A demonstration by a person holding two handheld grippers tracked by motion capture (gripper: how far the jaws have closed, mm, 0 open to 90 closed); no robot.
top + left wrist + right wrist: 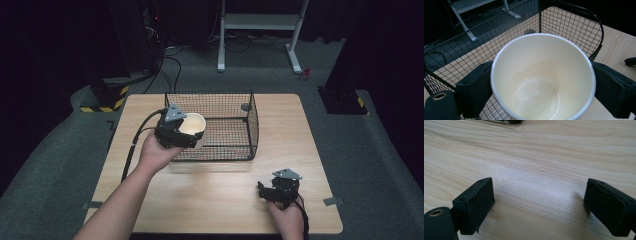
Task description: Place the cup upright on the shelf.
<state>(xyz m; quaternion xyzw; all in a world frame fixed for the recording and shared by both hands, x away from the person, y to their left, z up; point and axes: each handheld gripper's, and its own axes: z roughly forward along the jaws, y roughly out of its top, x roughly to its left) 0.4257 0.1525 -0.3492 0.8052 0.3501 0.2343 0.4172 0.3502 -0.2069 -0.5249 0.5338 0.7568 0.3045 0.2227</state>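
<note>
A cream paper cup (193, 125) is held upright over the left front corner of the black wire basket (235, 107). My left gripper (186, 136) is shut on the cup. In the left gripper view the cup (541, 80) sits between both black pads (475, 88), its inside empty and glossy, with the basket's mesh (571, 25) behind it. My right gripper (274, 192) rests low over the table's front right. The right gripper view has that gripper (539, 207) open, its jaws wide apart over bare wood.
The light wooden table (300, 150) has free room to the right of the basket and along its front. A small dark round thing (245, 106) lies at the basket's far right. A white stand (260, 22) and cables are on the floor beyond.
</note>
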